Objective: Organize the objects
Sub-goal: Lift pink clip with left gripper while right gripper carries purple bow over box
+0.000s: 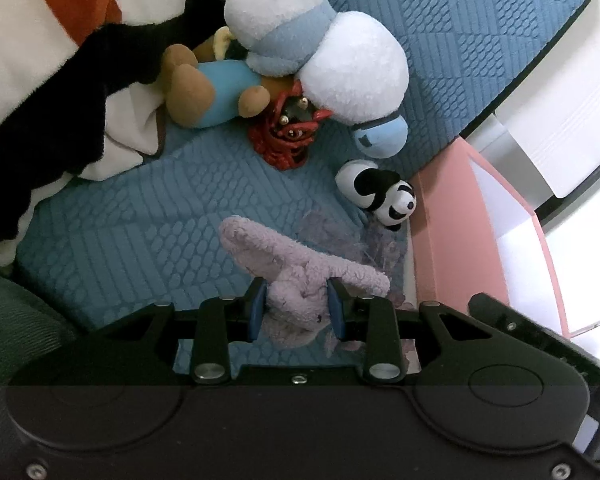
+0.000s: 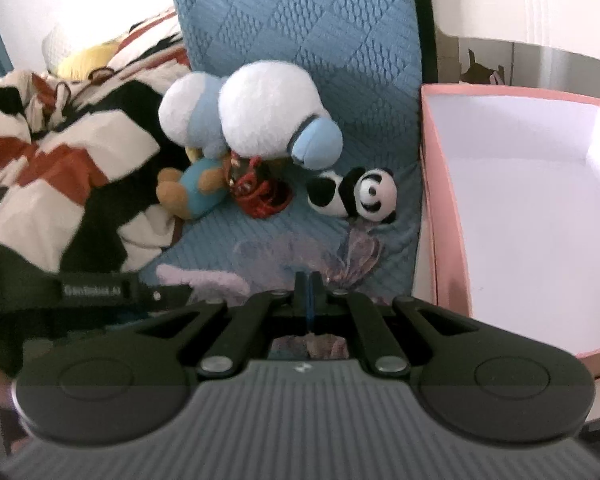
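Lilac plush [image 1: 300, 280], fuzzy and long-eared, sits pinched between the blue pads of the left hand-held gripper [image 1: 296, 310], above the blue quilted cushion [image 1: 140, 208]; its lower body is hidden behind the fingers. Filmy purple fabric [image 2: 360, 252] trails from it, hard to make out. The right hand-held gripper [image 2: 309, 284] is closed tight on that fabric's edge. A panda [image 2: 356, 196] lies beyond, beside the pink box [image 2: 444, 216], whose right side is cut off.
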Demonstrator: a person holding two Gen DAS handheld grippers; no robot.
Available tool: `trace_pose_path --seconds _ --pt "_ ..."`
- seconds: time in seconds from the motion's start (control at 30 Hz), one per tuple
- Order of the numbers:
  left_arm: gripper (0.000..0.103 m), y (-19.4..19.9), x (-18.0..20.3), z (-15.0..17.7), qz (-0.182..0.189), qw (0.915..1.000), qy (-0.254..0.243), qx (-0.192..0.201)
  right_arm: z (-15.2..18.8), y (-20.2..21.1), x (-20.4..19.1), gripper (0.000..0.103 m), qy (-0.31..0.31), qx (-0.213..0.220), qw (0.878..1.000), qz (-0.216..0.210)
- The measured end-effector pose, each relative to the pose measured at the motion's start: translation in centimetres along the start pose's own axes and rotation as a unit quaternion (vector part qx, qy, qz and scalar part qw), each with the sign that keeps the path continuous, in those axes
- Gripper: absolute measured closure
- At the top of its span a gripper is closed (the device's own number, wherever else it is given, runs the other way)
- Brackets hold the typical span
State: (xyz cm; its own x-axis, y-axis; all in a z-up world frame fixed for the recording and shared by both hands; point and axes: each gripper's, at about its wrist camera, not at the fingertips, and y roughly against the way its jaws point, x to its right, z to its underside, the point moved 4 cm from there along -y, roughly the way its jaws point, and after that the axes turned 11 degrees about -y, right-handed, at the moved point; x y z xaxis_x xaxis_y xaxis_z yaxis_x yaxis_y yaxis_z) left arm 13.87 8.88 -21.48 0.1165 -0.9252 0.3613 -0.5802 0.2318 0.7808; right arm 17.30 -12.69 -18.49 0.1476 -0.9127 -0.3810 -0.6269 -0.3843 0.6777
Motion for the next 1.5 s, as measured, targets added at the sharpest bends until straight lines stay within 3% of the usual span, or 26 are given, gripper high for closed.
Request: trace_pose_path --seconds 0.33,0.5,0.53,0.6,0.77,1.07,1.13,1.17,1.23,1.5 --pt "0.073 1.1 2.4 -2.3 0.006 0.9999 -0.010 0.004 -2.5 1.4 0.1 0.099 0.000 0.016 1.000 0.007" --pt "0.073 0.8 2.2 -1.9 -0.006 0.9999 -0.011 0.000 -0.6 -1.3 0.8 0.092 -0.011 -0.041 0.999 -0.006" --pt "0.073 0.7 2.1 -1.8 -0.009 0.9999 -0.009 -0.001 0.0 -1.8 0.8 0.069 -0.002 -0.048 0.999 -0.002" --pt "0.073 0.5 1.9 -1.4 -0.014 0.9998 -0.012 -0.003 1.2 -2.7 0.8 0.033 0.012 -0.049 0.999 0.007" --pt "0.073 0.1 1.3 -0.3 -0.022 0.9996 -0.013 -0.013 3.0 -4.9 0.5 0.035 0.060 -0.039 0.997 0.022" --pt "0.073 0.1 1.1 0.8 -0.025 0.9995 -0.005 -0.020 4.6 -9.9 1.8 0.037 0.091 -0.079 0.991 0.051" --pt "0.073 0.2 1.0 0.9 -0.024 0.9995 -0.001 -0.019 4.7 -10.1 1.9 0.052 0.097 -0.087 0.990 0.055" --pt "0.073 0.3 1.0 0.8 -0.023 0.9996 0.000 -0.019 4.7 -10.0 1.8 0.073 0.106 -0.088 0.989 0.054" --pt "0.073 0.4 1.0 0.7 -0.023 0.9996 0.004 -0.018 4.4 -9.8 1.7 0.089 0.109 -0.094 0.988 0.059" --pt "0.073 1.3 2.3 -0.9 -0.023 0.9995 -0.008 -0.018 1.2 -5.6 1.2 0.093 0.049 -0.083 0.995 0.028"
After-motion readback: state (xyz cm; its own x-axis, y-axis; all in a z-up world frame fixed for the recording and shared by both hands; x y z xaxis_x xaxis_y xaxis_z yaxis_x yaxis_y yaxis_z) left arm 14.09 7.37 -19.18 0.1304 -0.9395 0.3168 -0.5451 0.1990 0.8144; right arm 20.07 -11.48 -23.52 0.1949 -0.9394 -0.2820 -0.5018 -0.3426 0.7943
